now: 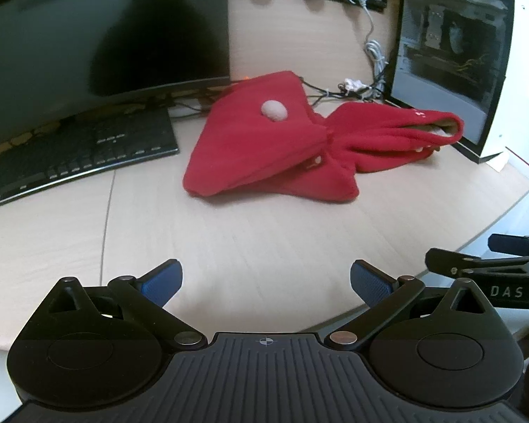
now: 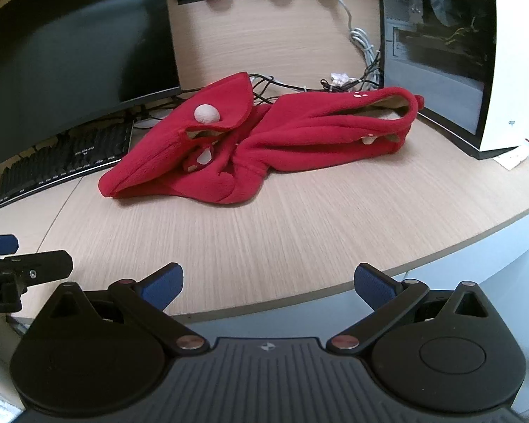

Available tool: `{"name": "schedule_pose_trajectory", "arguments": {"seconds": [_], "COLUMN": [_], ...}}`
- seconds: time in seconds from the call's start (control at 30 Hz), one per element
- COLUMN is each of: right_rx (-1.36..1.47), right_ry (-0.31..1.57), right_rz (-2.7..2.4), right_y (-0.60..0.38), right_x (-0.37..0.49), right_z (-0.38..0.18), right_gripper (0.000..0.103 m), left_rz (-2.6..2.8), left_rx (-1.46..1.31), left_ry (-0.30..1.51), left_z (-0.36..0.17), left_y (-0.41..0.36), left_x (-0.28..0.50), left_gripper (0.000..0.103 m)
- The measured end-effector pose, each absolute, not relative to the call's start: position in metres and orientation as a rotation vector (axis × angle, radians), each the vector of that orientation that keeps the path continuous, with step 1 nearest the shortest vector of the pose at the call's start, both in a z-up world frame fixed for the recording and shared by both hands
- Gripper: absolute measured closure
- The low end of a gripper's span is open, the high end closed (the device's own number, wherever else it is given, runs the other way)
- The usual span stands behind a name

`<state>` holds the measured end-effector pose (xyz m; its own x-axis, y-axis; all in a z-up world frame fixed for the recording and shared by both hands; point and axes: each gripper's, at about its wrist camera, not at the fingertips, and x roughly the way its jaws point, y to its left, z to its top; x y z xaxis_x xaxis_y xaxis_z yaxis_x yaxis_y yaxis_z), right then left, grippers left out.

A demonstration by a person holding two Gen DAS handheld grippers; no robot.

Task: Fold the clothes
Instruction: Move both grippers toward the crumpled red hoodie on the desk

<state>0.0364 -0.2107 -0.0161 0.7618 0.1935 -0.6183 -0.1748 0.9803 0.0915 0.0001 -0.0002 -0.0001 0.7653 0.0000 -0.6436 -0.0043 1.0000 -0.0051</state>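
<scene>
Pale wood-grain worktop (image 2: 299, 232) carries it all. Far left there's a dark curved monitor (image 1: 88, 35), far right a glass-sided PC case (image 2: 437, 42), and a black keyboard (image 1: 81, 155) sits left. The red fleece garment (image 2: 250, 141), white pompom (image 2: 206, 113) on top, lies crumpled mid-worktop. Left claw (image 1: 266, 278) and right claw (image 2: 268, 282) are both released wide, blue ribbed pads bare. "DAS" reads on the right one.

1 garment (image 1: 264, 148), 1 kbd (image 1: 77, 148), 2 claws (image 1: 266, 282)
</scene>
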Motion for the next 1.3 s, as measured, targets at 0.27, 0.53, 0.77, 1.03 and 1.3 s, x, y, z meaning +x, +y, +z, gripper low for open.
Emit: {"name": "schedule_pose_trajectory", "arguments": {"seconds": [0.27, 0.53, 0.77, 1.03, 1.3], "right_rx": [0.03, 0.022, 0.024, 0.022, 0.022], "right_ry": [0.695, 0.698, 0.696, 0.689, 0.683], "right_rz": [0.211, 0.221, 0.227, 0.226, 0.221], "right_y": [-0.217, -0.218, -0.221, -0.22, -0.222], "right_x": [0.043, 0.039, 0.037, 0.035, 0.033], "right_z": [-0.018, -0.018, -0.019, -0.019, -0.018], "right_gripper": [0.0, 0.0, 0.0, 0.0, 0.0], "left_rz": [0.018, 0.021, 0.019, 0.022, 0.022], "left_rx": [-0.038, -0.056, -0.055, -0.052, -0.056], "left_ry": [0.709, 0.719, 0.725, 0.737, 0.747], "left_z": [-0.001, -0.002, -0.001, -0.003, -0.003], "left_y": [-0.002, -0.003, -0.005, -0.005, -0.004], "left_x": [0.001, 0.001, 0.002, 0.001, 0.003], "left_gripper": [0.0, 0.0, 0.0, 0.0, 0.0]}}
